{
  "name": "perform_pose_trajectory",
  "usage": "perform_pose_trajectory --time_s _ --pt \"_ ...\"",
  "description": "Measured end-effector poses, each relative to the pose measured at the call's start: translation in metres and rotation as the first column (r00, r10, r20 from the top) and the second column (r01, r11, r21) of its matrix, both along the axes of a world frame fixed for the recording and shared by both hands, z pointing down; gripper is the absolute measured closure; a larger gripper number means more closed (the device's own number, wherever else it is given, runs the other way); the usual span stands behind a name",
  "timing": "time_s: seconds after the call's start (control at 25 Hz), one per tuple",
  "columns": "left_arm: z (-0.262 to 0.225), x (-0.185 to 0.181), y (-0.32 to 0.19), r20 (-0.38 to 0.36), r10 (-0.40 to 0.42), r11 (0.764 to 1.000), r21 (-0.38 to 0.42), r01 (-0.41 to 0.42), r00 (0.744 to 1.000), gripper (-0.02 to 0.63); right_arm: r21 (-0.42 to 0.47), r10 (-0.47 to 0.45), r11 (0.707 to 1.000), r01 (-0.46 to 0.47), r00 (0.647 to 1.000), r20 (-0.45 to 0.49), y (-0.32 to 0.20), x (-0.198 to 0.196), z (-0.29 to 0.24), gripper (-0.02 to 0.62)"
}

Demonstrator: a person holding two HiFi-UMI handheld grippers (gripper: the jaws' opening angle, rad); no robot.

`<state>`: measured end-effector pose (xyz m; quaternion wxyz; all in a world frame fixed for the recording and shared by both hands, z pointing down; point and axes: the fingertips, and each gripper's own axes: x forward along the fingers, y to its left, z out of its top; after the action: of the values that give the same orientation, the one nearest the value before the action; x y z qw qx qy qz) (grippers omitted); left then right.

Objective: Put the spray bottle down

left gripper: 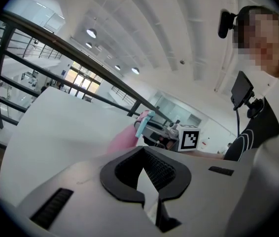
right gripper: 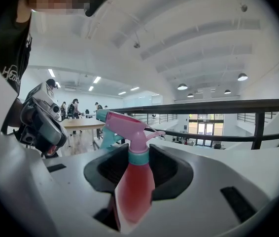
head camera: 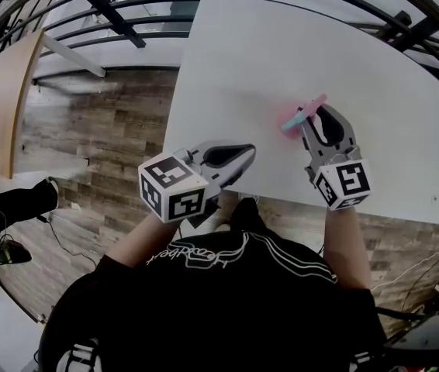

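A black shirt (head camera: 219,301) with white lettering is seen nearest the head camera, at the near edge of a white counter (head camera: 281,53). Just beyond it, the left gripper (head camera: 247,149) is held over that edge. Its jaws are clenched tip to tip with nothing between them, and only bare counter is seen through the loop of black pads in the left gripper view.

To the right, well apart from it, the right gripper (head camera: 322,115) is held over the counter, its jaws closed on a pink bottle (head camera: 303,115). The bottle is clamped between the pads and lies along the jaws, with its body toward the gripper's camera. Its teal collar and pink-and-teal spray head stick out past the tips, away from the person. A pink tinge is cast on the counter just beside the bottle, but whether it touches the surface cannot be told.

Beyond the counter's left side, a wood-plank floor (head camera: 119,130) is seen, and farther off a dark railing (head camera: 126,22) is curved across the top of the head view.
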<state>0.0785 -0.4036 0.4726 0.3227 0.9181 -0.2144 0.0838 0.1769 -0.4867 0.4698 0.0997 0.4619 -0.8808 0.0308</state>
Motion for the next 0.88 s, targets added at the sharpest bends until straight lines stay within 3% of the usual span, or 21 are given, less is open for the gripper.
perform_pose_trajectory --time_s 0.56,0.88 --pt "-0.007 -0.008 0.016 0.014 0.010 1.000 0.003 -0.010 1.000 0.598 -0.049 0.075 0.996 -0.075 0.997 0.005 0.014 0.012 0.004 0.465" --pt "-0.034 -0.013 0.051 0.016 0.043 0.998 0.054 -0.044 0.999 0.598 -0.023 0.081 0.996 -0.081 0.997 -0.009 0.067 0.003 -0.028 0.463"
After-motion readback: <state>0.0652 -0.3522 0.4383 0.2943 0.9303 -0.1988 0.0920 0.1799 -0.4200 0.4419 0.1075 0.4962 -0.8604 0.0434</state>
